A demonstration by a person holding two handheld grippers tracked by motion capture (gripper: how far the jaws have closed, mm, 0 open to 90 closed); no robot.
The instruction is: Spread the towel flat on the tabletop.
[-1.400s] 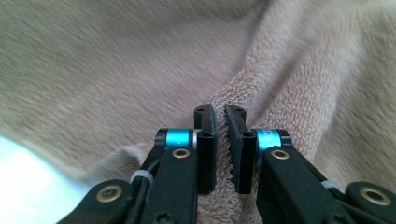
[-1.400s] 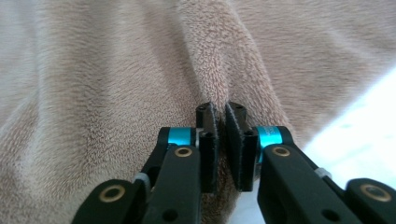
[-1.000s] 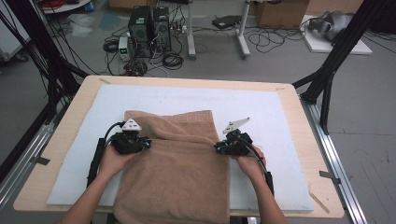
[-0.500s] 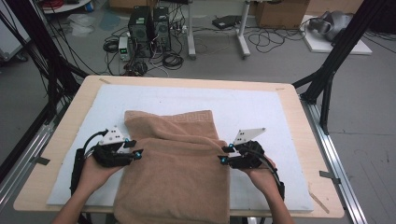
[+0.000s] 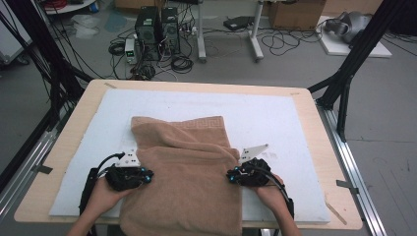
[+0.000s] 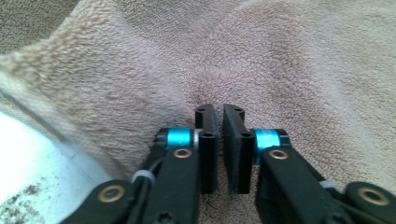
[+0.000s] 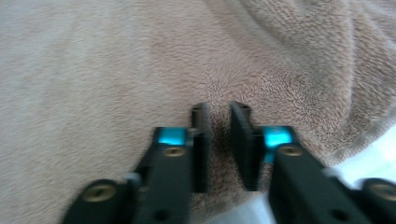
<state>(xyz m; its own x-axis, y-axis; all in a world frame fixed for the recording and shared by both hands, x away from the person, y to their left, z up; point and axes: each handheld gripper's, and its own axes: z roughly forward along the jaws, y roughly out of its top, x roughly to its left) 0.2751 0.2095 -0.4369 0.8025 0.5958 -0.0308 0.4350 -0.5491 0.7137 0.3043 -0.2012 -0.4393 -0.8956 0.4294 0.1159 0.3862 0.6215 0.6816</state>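
A brown towel (image 5: 187, 167) lies folded on the white mat (image 5: 275, 118), its near end hanging over the table's front edge. My left gripper (image 5: 147, 175) is at the towel's left side edge and my right gripper (image 5: 231, 175) at its right side edge, both pointing inward. In the left gripper view the jaws (image 6: 219, 114) have just closed and stand nearly together, and the terry cloth (image 6: 280, 60) puckers into them. The right gripper (image 7: 219, 112) has also just closed on a pinch of the towel (image 7: 116, 60), near its hemmed edge.
The mat lies on a wooden table (image 5: 74, 128) with black frame posts (image 5: 344, 78) at both far sides. Computers and cables (image 5: 157, 34) sit on the floor beyond. White mat shows left, right and behind the towel.
Both hands have slid toward the near edge along the towel's sides. They swung outward off the cloth, then came back in, and the jaws now pinch the towel lower down.
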